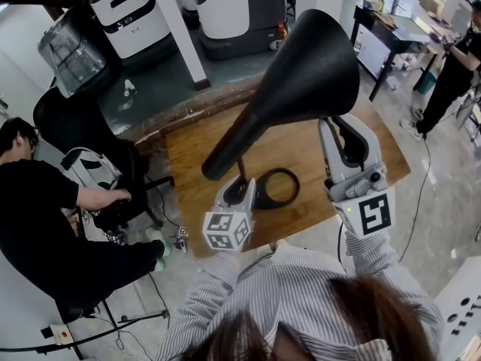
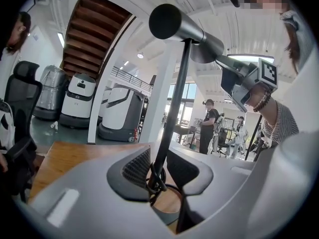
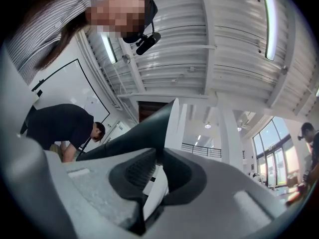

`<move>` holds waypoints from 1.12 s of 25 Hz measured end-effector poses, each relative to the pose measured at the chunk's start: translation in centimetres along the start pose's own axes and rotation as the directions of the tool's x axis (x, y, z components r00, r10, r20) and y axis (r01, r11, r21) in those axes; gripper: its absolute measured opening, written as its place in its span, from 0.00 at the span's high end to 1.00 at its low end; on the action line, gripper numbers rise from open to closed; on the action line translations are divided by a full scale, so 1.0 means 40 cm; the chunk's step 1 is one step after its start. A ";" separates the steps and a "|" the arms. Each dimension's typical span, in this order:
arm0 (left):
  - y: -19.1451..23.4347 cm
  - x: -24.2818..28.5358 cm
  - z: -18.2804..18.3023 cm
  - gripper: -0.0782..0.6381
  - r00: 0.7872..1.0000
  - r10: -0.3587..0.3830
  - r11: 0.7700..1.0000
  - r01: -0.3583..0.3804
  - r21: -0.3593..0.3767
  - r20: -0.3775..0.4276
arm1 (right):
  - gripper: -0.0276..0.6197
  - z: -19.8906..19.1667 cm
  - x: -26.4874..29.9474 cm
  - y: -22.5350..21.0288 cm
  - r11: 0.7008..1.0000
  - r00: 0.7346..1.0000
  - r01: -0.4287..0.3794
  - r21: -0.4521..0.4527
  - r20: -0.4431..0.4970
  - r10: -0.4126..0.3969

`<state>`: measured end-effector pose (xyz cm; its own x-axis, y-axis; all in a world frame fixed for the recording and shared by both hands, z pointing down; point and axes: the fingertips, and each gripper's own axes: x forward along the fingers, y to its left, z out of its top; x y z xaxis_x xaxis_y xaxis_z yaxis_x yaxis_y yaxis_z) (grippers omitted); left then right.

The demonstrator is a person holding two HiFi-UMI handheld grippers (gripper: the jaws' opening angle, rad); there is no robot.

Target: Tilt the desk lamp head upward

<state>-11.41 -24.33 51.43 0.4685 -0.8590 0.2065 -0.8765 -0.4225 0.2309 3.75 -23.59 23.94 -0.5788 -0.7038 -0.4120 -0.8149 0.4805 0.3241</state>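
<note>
table: wooden top; the desk lamp stands on it near the person's edge.
seated person: in black, on a dark chair at the left, well apart from the table.
lamp head: black cone raised high over the table, its wide end toward the head view's upper right and its narrow end sloping down to the lower left. The head view shows only its outer wall; the inside of the cone cannot be seen.
right gripper: raised to the wide end of the lamp head. In the right gripper view its 2 jaws are closed on the thin rim, with the cone's wall pinched between the pads.
left gripper: low on the lamp, just above the base. Its 2 pads are drawn in against the stem, 1 on each side, clamping it.
ring base: flat black ring lying on the table; only bare wood shows inside it.
stem: thin black rod, roughly upright, rising from the ring base to the underside of the lamp head.
</note>
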 end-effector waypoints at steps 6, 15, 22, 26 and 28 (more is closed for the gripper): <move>0.001 -0.004 0.001 0.76 1.000 -0.011 1.000 0.011 0.010 -0.004 | 0.89 0.003 -0.002 0.001 0.999 1.000 -0.001 0.036 0.008 0.001; -0.005 -0.004 0.001 0.76 1.000 -0.021 1.000 0.021 0.023 0.011 | 0.89 -0.002 -0.017 -0.006 1.000 0.999 0.020 0.016 0.028 -0.020; -0.006 -0.006 0.004 0.73 1.000 -0.020 1.000 0.020 0.013 0.016 | 0.89 -0.006 -0.027 -0.016 0.999 0.999 0.038 0.014 0.039 -0.038; -0.011 -0.017 0.011 0.72 0.999 0.000 1.000 0.001 -0.031 0.037 | 0.89 -0.027 -0.041 -0.025 0.998 0.998 0.056 0.028 0.028 -0.057; -0.010 -0.031 0.021 0.72 0.998 0.026 0.998 -0.022 -0.056 0.061 | 0.89 -0.065 -0.050 -0.015 0.997 0.999 0.045 0.064 -0.015 -0.044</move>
<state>-11.72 -23.32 50.29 0.4380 -0.8857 0.1542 -0.8792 -0.3862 0.2792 5.47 -23.81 26.77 -0.5415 -0.7321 -0.4132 -0.8405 0.4808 0.2495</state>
